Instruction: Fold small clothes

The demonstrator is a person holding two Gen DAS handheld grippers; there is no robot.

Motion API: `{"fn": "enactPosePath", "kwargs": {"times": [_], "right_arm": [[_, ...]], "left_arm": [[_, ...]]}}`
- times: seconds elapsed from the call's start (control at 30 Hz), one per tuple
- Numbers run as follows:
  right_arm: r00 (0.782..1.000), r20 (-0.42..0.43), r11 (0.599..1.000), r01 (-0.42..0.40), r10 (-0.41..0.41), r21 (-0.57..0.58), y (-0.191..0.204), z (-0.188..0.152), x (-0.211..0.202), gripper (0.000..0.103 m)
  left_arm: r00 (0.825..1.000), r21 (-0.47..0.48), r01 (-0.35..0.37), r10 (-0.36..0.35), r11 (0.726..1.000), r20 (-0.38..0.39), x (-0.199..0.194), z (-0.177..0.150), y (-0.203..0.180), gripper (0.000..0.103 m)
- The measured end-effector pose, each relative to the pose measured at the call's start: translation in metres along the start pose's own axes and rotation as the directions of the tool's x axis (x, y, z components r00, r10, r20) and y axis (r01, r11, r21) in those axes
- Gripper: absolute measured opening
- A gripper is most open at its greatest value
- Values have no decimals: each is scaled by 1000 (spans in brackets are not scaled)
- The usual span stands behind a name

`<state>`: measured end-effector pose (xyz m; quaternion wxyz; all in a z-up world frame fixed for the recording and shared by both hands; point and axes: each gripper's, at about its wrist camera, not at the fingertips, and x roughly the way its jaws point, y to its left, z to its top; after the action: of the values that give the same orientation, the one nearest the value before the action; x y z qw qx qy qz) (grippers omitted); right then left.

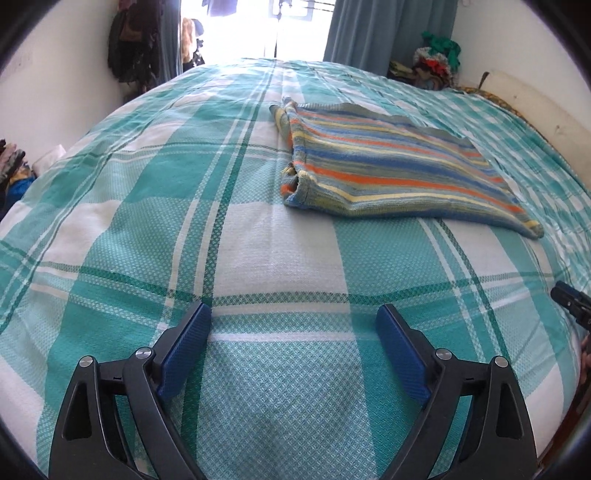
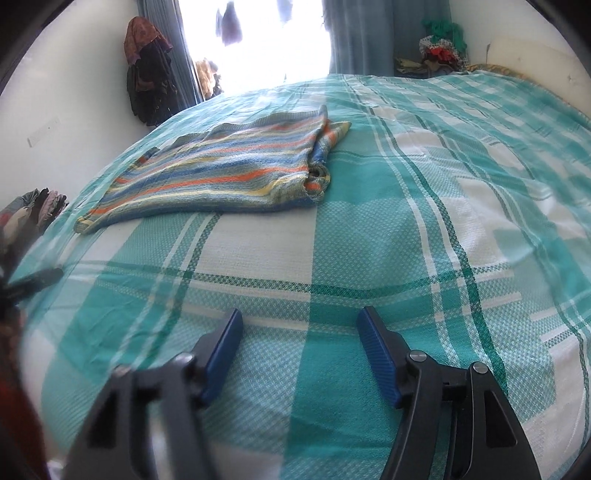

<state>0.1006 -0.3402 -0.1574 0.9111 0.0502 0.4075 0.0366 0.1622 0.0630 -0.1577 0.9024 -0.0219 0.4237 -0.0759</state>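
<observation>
1. A folded striped garment [image 1: 391, 177] in blue, orange, yellow and grey lies flat on the teal-and-white checked bedspread [image 1: 258, 258].
2. The left gripper [image 1: 293, 317] hovers spread wide, holding nothing.
3. The right gripper [image 2: 299, 325], likewise spread, grips nothing.

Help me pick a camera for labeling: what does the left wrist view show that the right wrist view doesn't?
Only the left wrist view: the left hand-held gripper, open and empty over the bedspread, and a tip of the right hand-held gripper at its right edge.

Only the right wrist view: the right hand-held gripper's own fingers up close, open and empty, and a dark blurred shape at its left edge, probably the other gripper.

Both: the striped garment lying flat on the green plaid bedspread, untouched, the bright window, and the clothes pile in the far corner.
</observation>
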Motion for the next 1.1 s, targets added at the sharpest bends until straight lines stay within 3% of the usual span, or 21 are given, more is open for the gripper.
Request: {"fn": "enactPosePath", "kwargs": {"times": [0.5, 0.63, 0.67, 0.73, 0.8, 0.9, 1.0, 1.1], "right_arm": [[1000, 6, 1000, 15, -15, -12, 2, -1, 0, 66], [1000, 3, 1000, 15, -15, -10, 2, -1, 0, 66], [1000, -3, 1000, 13, -14, -8, 2, 0, 0, 66], [1000, -24, 1000, -1, 1, 1, 2, 2, -5, 70], [999, -25, 998, -38, 39, 46, -4, 4, -14, 70], [994, 12, 981, -105, 104, 162, -23, 12, -26, 70], [993, 85, 962, -101, 82, 253, -49, 23, -39, 70], [991, 109, 941, -103, 71, 322, -74, 27, -47, 70]], "left_arm": [[1000, 17, -19, 19, 1000, -2, 1, 0, -3, 94], [995, 66, -94, 95, 993, -16, -13, 1, -17, 93], [996, 87, -88, 89, 992, -18, -20, 2, -26, 90], [1000, 143, -2, 2, 990, -3, -37, 6, -51, 86], [997, 244, 62, -69, 968, 18, -47, 14, -91, 86], [986, 389, 151, -168, 909, 8, -40, 36, -159, 88], [967, 474, 243, -250, 846, -50, -8, 57, -225, 88], [955, 558, 289, -276, 778, -111, 28, 64, -288, 88]]}}
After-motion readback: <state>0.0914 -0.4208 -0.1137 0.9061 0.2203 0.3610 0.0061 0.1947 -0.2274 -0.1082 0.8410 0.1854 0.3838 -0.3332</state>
